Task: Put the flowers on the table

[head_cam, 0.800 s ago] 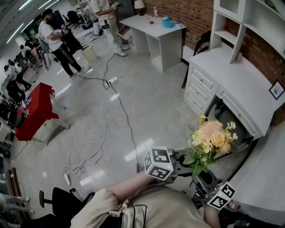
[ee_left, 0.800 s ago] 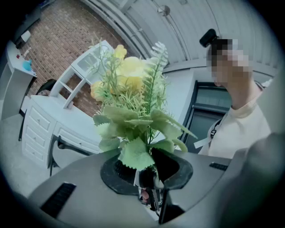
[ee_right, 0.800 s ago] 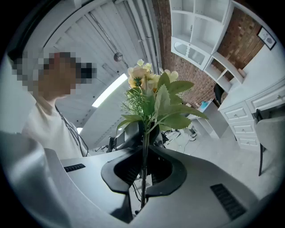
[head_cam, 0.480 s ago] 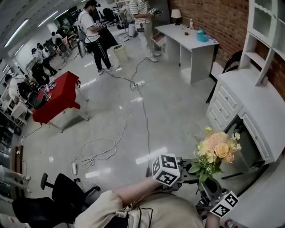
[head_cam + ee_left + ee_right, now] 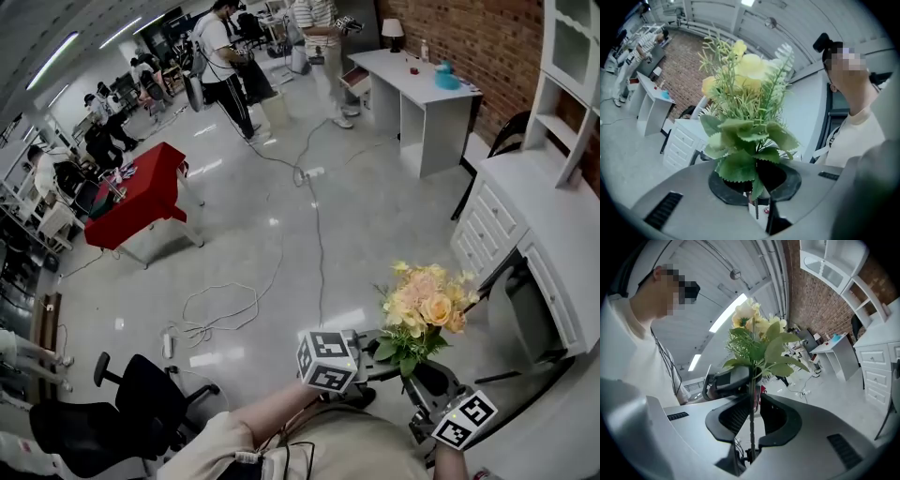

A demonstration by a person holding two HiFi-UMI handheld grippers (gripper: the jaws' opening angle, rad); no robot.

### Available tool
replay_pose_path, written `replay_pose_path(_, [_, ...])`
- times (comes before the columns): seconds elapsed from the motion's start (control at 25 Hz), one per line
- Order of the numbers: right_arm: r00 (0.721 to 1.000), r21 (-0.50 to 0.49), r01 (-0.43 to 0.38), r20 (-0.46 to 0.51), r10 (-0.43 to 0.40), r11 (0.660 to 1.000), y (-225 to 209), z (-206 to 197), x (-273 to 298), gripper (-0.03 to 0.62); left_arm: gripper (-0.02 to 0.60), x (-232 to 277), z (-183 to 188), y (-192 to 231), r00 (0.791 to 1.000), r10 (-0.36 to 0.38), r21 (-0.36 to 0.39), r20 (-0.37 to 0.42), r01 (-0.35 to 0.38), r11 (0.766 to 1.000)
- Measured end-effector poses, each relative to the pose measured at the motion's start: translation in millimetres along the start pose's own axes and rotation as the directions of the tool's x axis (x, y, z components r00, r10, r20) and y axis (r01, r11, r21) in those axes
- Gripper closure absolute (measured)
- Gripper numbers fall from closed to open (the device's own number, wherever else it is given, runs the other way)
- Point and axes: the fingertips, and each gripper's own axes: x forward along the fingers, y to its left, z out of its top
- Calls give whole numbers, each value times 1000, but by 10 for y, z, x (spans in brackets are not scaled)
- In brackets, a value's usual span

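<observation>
Glossy polished grey floor. At four o'clock, the yellow-and-peach artificial bouquet has matt, cloth-like leaves. Left gripper and right gripper: smooth matt grey plastic. Rough red brick wall at one o'clock.

No readable words, brands or numbers appear; the left marker cube and right marker cube show only black-and-white square patterns.

Leaves hide the stems of the flowers in the head view. The white desk runs off the right edge. Things on the far table are too small to tell. On the left gripper, leaves cover the jaw tips.
</observation>
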Motion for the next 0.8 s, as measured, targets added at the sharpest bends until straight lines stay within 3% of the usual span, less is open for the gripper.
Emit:
replay_pose_path(0.24, [998, 3, -13, -56, 13, 1000, -111, 7, 127, 448, 528, -317, 105, 208, 994, 92, -17, 66, -91, 996])
replay_pose_path(0.64, [999, -44, 38, -38, -39, 998, -215, 216, 557, 444, 528, -678, 351, 598, 991, 108, 31, 80, -110, 993])
replay_pose_path(0.8, [999, -40, 40, -22, -41, 998, -210, 276, 576, 452, 529, -730, 346, 704, 989, 123, 9, 81, -124, 992])
